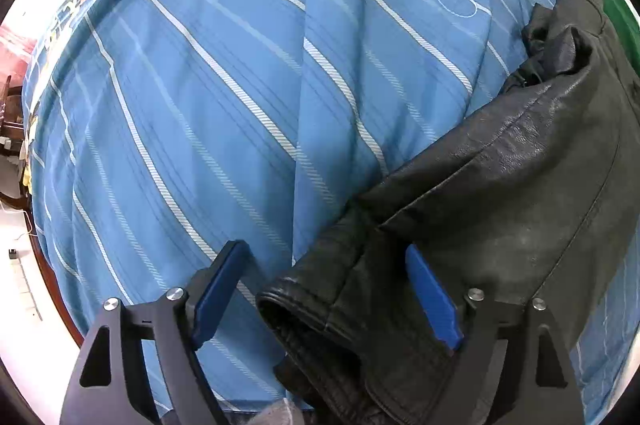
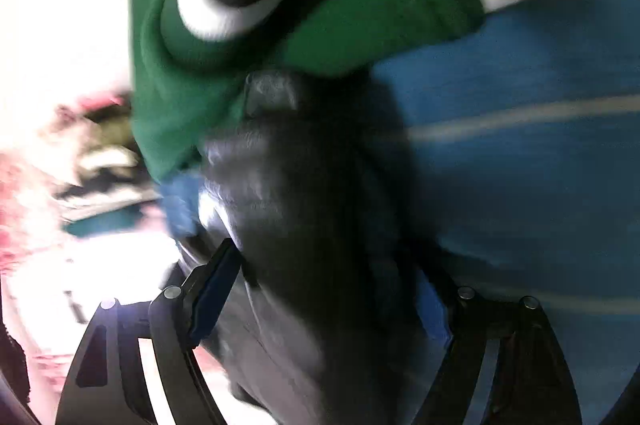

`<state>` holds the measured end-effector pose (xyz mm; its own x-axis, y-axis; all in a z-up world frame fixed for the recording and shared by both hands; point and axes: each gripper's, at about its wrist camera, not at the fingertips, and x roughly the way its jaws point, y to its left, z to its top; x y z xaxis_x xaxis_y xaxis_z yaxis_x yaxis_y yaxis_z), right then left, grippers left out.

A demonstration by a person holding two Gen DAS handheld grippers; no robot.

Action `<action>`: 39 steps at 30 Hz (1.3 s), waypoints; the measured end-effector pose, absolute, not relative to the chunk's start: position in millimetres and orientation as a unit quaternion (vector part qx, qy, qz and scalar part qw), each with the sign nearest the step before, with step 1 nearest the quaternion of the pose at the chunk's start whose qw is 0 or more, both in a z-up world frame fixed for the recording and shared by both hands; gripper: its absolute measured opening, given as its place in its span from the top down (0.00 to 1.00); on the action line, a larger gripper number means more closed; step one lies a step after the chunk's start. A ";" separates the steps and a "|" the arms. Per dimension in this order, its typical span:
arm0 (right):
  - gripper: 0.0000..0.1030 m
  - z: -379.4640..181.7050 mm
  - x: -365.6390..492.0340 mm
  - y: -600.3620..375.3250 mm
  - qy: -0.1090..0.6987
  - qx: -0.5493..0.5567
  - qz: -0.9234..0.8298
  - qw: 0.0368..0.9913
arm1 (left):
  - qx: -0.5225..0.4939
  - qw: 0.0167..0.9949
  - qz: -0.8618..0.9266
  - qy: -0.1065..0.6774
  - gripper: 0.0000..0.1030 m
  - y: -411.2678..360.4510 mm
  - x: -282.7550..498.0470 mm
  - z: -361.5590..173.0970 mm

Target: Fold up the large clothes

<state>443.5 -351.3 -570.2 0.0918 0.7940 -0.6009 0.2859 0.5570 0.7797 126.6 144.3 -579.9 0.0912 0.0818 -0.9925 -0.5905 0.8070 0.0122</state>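
Black leather jacket (image 1: 500,185) sprawled unfolded on striped bed (image 1: 200,85), cuff (image 1: 304,309) between spread left fingers (image 1: 430,297); right fingers (image 2: 218,289) spread astride leather, apparently ungripped; folding barely begun.

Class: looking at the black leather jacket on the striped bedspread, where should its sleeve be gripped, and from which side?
Probably the sleeve just behind its stitched cuff, from above: it lies flat on the bedspread, and the left gripper already straddles it, jaws open.

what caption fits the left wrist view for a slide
Open left gripper poised over the cuff of a black leather jacket lying on a blue striped bedspread.
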 end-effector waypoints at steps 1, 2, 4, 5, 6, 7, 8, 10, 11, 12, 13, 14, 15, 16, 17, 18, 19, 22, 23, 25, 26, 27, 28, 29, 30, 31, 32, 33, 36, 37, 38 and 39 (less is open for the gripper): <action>0.66 -567.6 441.6 -348.4 0.623 0.424 0.221 0.619 | -0.197 0.712 0.236 0.631 0.19 143.8 128.8 -580.8; 0.71 -566.7 437.9 -344.6 0.625 0.416 0.220 0.623 | -0.187 0.714 0.237 0.631 0.18 141.0 134.3 -582.3; 0.78 -561.1 425.3 -349.4 0.610 0.431 0.208 0.632 | -0.169 0.718 0.238 0.632 0.18 132.2 138.5 -582.0; 0.81 -557.2 415.5 -358.1 0.600 0.452 0.196 0.631 | -0.160 0.720 0.239 0.631 0.18 131.5 138.8 -578.1; 0.82 -551.2 402.5 -370.7 0.588 0.476 0.180 0.628 | -0.155 0.722 0.239 0.630 0.18 129.4 141.7 -573.2; 0.82 -547.7 396.1 -376.5 0.583 0.487 0.170 0.628 | -0.148 0.725 0.241 0.628 0.18 128.6 143.3 -566.2; 0.83 -537.2 379.5 -392.5 0.574 0.498 0.150 0.632 | -0.140 0.730 0.244 0.624 0.18 129.7 143.1 -557.6; 0.83 -520.9 349.7 -426.1 0.559 0.519 0.113 0.636 | -0.140 0.737 0.249 0.613 0.18 135.1 139.4 -540.6; 0.83 -511.6 329.4 -449.5 0.552 0.530 0.089 0.638 | -0.145 0.739 0.253 0.607 0.18 139.5 136.3 -531.6; 0.83 -500.7 298.0 -479.5 0.542 0.537 0.061 0.644 | -0.149 0.741 0.256 0.603 0.18 143.0 133.2 -525.4; 0.83 -494.4 281.8 -496.5 0.539 0.532 0.048 0.651 | -0.155 0.742 0.258 0.600 0.18 147.9 127.8 -518.7; 0.83 -485.8 249.6 -521.2 0.535 0.528 0.017 0.659 | -0.158 0.741 0.261 0.598 0.18 151.4 123.7 -512.9; 0.83 -482.3 214.2 -546.8 0.532 0.538 -0.012 0.654 | -0.159 0.741 0.262 0.597 0.18 153.2 120.6 -510.4; 0.83 -480.0 184.4 -562.7 0.532 0.541 -0.038 0.650 | -0.161 0.741 0.260 0.598 0.18 154.1 117.3 -507.8; 0.83 -479.8 153.8 -578.9 0.534 0.543 -0.064 0.644 | -0.162 0.741 0.255 0.600 0.18 153.0 116.0 -507.3; 0.83 -480.9 127.2 -595.7 0.543 0.543 -0.086 0.635 | -0.161 0.740 0.251 0.603 0.18 149.3 116.5 -508.2; 0.83 -484.3 102.2 -607.2 0.554 0.538 -0.105 0.627 | -0.158 0.740 0.246 0.606 0.18 146.0 118.1 -509.8; 0.77 -498.7 54.9 -632.9 0.587 0.524 -0.124 0.604 | -0.153 0.743 0.228 0.610 0.18 128.8 124.3 -508.3; 0.68 -503.2 42.2 -638.9 0.608 0.504 -0.121 0.601 | -0.159 0.747 0.217 0.608 0.18 122.9 129.7 -508.2; 0.58 -499.6 30.6 -651.8 0.631 0.472 -0.124 0.602 | -0.166 0.751 0.199 0.608 0.18 111.0 140.7 -508.9; 0.57 -492.1 25.9 -656.5 0.638 0.454 -0.133 0.608 | -0.167 0.752 0.194 0.607 0.18 107.5 144.3 -509.0; 0.57 -482.7 22.7 -665.5 0.642 0.434 -0.140 0.616 | -0.169 0.756 0.186 0.605 0.18 101.2 151.9 -511.2; 0.57 -475.2 19.5 -666.7 0.643 0.421 -0.145 0.623 | -0.169 0.757 0.180 0.606 0.18 96.8 157.1 -514.0; 0.56 -463.0 17.5 -674.0 0.644 0.400 -0.153 0.634 | -0.167 0.757 0.173 0.607 0.18 91.6 163.9 -517.9; 0.56 -457.2 13.8 -671.3 0.645 0.377 -0.148 0.648 | -0.164 0.756 0.170 0.610 0.18 88.0 170.3 -520.9; 0.53 -445.4 23.3 -663.4 0.646 0.360 -0.125 0.661 | -0.161 0.755 0.165 0.614 0.18 84.7 176.7 -524.9; 0.47 -437.8 39.1 -651.9 0.654 0.333 -0.094 0.673 | -0.160 0.756 0.158 0.615 0.18 82.1 182.8 -528.9; 0.42 -431.8 59.4 -637.8 0.658 0.301 -0.061 0.688 | -0.158 0.757 0.156 0.614 0.18 81.0 186.1 -531.3; 0.19 -420.2 110.0 -600.9 0.642 0.220 0.003 0.734 | -0.143 0.762 0.152 0.613 0.18 77.6 198.9 -541.6; 0.19 -414.4 130.2 -584.5 0.621 0.172 0.029 0.764 | -0.137 0.762 0.147 0.615 0.20 76.1 203.6 -547.3; 0.19 -412.7 145.8 -570.0 0.614 0.151 0.045 0.773 | -0.132 0.762 0.143 0.618 0.20 75.1 207.7 -553.2; 0.19 -414.9 161.9 -553.1 0.611 0.113 0.071 0.780 | -0.131 0.760 0.143 0.621 0.23 74.4 211.8 -560.3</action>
<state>161.9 -553.1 -414.9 0.2434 0.2492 -0.9374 0.0269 0.9643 0.2633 211.8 74.4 -560.3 0.1888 0.0543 -0.9805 -0.3791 0.9251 -0.0218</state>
